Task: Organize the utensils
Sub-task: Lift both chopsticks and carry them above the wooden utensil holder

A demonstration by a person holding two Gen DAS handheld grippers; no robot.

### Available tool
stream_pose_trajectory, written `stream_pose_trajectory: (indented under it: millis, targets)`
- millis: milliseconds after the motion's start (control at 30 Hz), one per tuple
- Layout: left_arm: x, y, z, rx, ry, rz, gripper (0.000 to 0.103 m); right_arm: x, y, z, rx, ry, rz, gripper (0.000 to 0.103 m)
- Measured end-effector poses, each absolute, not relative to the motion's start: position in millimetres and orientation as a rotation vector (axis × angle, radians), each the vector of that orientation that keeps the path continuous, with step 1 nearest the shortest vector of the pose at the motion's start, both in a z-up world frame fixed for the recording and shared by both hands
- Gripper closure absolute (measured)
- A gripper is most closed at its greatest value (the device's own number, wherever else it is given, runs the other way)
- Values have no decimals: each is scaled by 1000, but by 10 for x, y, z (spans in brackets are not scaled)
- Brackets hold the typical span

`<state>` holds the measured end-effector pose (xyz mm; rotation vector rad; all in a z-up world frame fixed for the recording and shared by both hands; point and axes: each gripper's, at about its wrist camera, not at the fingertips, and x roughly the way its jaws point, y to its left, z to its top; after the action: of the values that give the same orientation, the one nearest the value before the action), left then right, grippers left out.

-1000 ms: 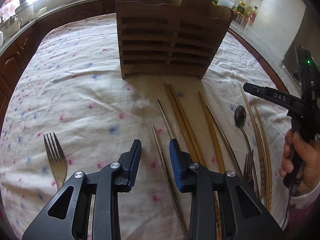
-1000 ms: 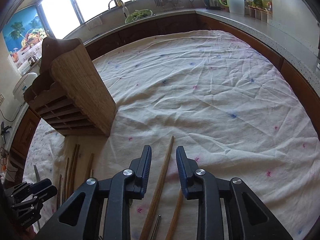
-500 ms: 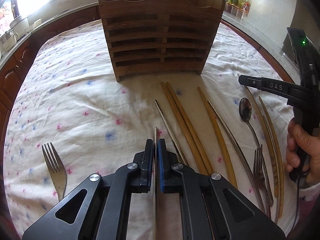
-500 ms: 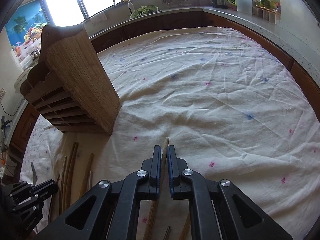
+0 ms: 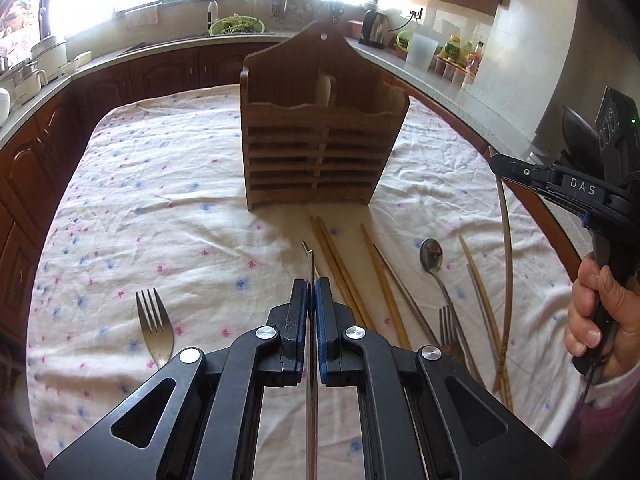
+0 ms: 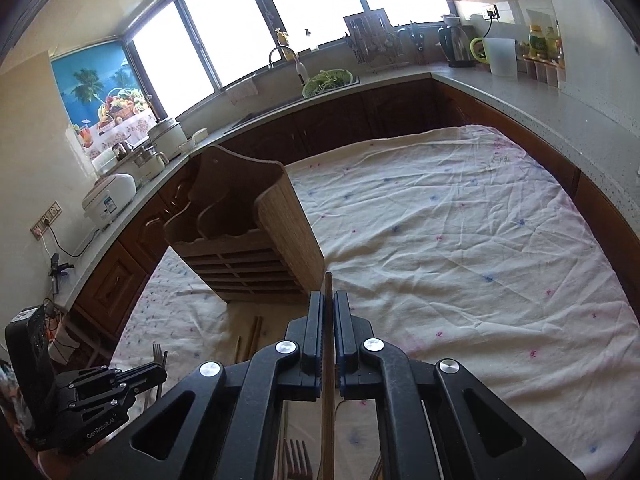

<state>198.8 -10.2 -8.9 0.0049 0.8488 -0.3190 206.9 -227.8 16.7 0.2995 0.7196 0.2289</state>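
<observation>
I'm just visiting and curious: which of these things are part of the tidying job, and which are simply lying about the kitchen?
Part of the job:
metal chopstick
wooden chopstick
wooden utensil holder
forks
spoon

Just lying about:
kettle
rice cooker
green colander

Left gripper (image 5: pixel 311 294): fingers (image 5: pixel 298 320) closed tight, thin metal chopstick (image 5: pixel 311 264) pinched between pads, gripper pitched steeply downward. Right gripper (image 6: pixel 328 312): fingers (image 6: pixel 315 336) closed on wooden chopstick (image 6: pixel 328 286), angled down less steeply. In left wrist view, person's right hand (image 5: pixel 600 320) wraps right gripper's handle at far right, sleeve at wrist.
</observation>
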Motion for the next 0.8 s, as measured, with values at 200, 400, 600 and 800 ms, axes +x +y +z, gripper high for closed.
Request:
stream_pose_trajectory:
  millis: [200, 400, 600, 800]
  targets:
    - [1802, 27, 264, -25, 755, -335, 100, 1902, -2196, 528, 286, 640, 262, 98]
    - [1638, 108, 543, -45, 672, -345, 100, 1803, -2148, 780, 268, 573, 280, 98]
    - [1571, 223, 759, -69, 609, -340, 100, 1760, -2131, 972, 259, 517, 285, 98]
    - [1620, 302, 932, -82, 551, -330, 100, 1822, -2104, 1112, 265, 473, 288, 98]
